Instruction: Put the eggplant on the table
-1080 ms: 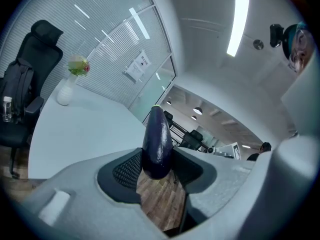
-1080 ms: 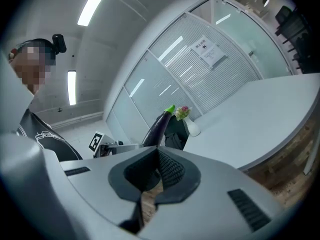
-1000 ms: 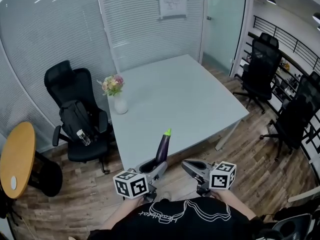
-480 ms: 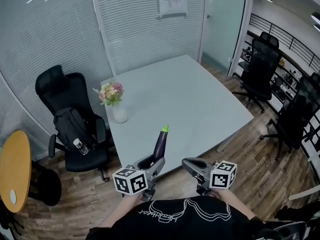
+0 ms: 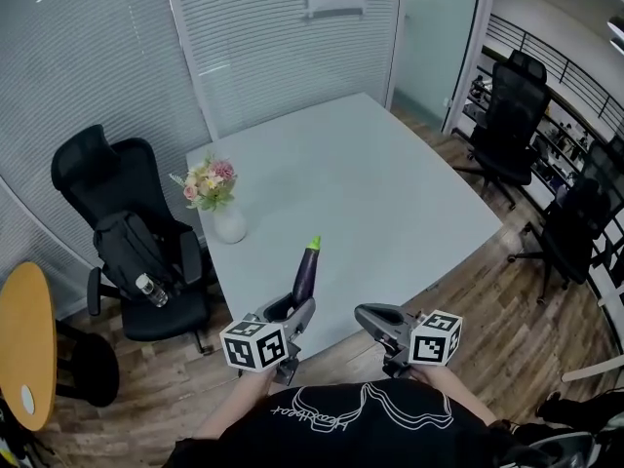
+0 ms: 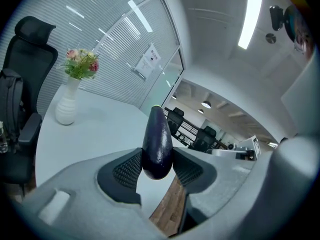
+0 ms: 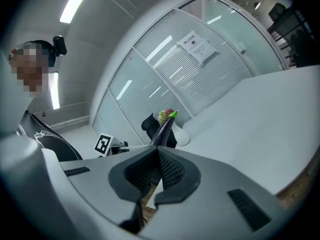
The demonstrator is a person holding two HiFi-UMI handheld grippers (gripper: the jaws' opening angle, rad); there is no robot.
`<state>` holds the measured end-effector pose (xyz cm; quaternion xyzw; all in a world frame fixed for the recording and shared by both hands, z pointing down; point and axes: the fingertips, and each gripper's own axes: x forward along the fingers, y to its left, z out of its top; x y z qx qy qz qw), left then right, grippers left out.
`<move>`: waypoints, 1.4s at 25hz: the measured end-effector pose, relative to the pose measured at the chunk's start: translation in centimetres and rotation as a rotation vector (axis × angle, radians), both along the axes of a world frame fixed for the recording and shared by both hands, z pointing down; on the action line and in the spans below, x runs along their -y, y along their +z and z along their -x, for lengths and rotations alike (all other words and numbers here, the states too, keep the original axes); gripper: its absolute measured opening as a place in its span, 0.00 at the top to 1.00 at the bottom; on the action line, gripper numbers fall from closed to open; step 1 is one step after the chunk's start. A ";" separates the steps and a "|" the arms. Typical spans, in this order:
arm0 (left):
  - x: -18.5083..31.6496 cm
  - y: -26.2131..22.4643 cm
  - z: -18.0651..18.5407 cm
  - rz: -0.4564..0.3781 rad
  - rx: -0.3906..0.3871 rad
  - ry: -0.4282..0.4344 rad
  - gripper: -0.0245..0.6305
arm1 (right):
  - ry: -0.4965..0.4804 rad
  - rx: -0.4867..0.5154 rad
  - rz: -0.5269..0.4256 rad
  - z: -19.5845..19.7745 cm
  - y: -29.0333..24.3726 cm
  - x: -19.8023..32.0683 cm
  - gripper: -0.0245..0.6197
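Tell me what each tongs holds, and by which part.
Left tongs clamp the eggplant by its rounded bottom end. Right tongs are shut, empty.

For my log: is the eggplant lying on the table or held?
Held: left gripper fingers clamp the eggplant by its rounded end, tip up.

Ahead of your jaws stands a pale grey table on a wood-plank floor. Left of them, a black office chair stands before blind-covered glass walls.

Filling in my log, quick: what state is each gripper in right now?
Left gripper: closed on the eggplant.
Right gripper: closed, nothing between its jaws.
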<state>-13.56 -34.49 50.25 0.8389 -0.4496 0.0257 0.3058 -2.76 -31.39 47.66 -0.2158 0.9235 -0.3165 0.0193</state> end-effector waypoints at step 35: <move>9.5 17.9 0.9 0.260 0.334 0.039 0.66 | 0.140 -0.010 0.135 -4.5 5.5 7.6 0.95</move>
